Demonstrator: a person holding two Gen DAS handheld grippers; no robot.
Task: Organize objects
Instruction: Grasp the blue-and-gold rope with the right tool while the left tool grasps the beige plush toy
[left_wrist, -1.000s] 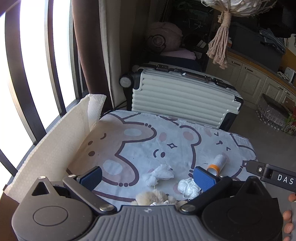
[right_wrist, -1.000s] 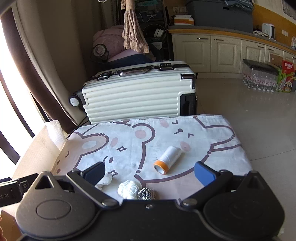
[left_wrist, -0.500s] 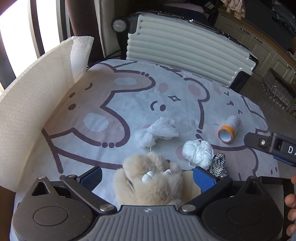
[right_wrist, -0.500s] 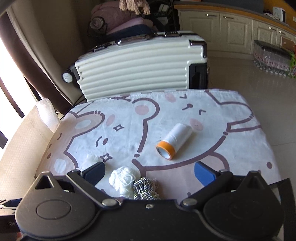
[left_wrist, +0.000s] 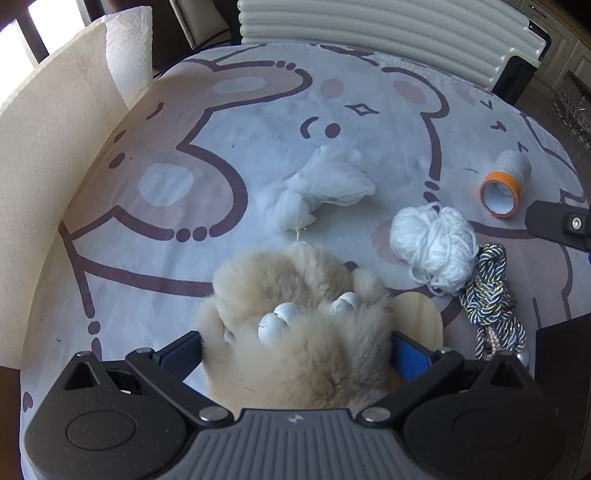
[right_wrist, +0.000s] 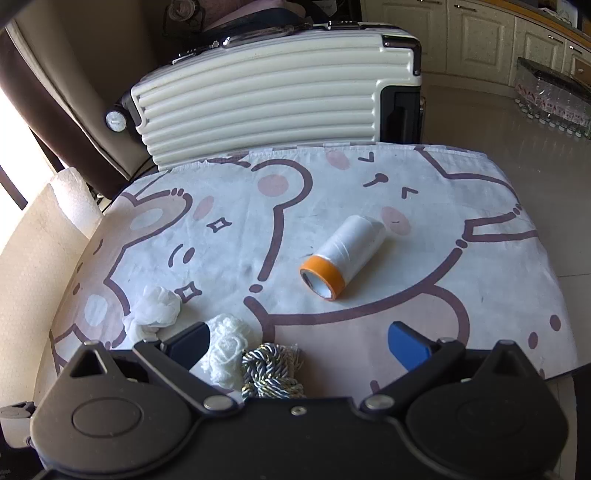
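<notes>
A fluffy beige plush piece with pearl beads lies at the near edge of the bear-print cloth, partly over a wooden disc. My left gripper is open, with a blue pad on either side of the plush. To its right are a white yarn ball and a black-and-white twisted cord. A knotted white gauze lies in the middle. My right gripper is open above the yarn ball and cord. A white roll with an orange end lies beyond it.
A ribbed white suitcase stands behind the table's far edge. White foam sheeting rises along the left side. Tiled floor, cabinets and a pack of bottles are to the right.
My left gripper has dropped down and forward until the plush piece sits between its open pads. My right gripper has tilted down towards the yarn ball and cord.
</notes>
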